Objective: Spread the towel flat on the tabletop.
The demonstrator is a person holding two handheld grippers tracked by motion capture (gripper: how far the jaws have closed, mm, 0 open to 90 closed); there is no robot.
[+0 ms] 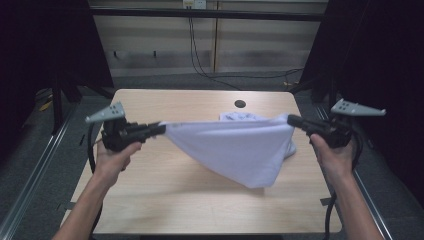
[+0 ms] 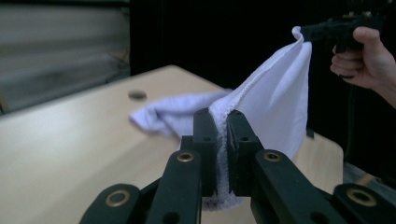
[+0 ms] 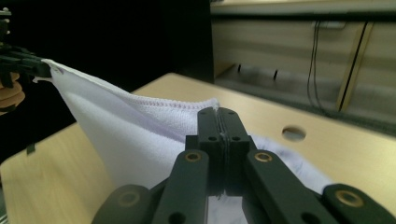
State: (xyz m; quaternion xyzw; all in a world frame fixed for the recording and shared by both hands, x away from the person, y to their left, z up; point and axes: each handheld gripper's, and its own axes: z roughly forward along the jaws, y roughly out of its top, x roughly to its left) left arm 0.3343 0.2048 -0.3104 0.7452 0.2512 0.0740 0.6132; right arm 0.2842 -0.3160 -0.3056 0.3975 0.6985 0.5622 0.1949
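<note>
Both grippers are clamped on one white towel (image 1: 235, 147): the left gripper (image 1: 159, 129) and right gripper (image 1: 291, 119) stretch its hemmed edge above the desk (image 1: 150, 200), its far end resting there.

White terry cloth towel (image 1: 235, 145), hemmed edge stretched taut between left claw (image 1: 161, 129) and right claw (image 1: 290, 119). Middle sags in a V above the wooden surface (image 1: 150, 200); far end lies bunched on it near the right side.
</note>
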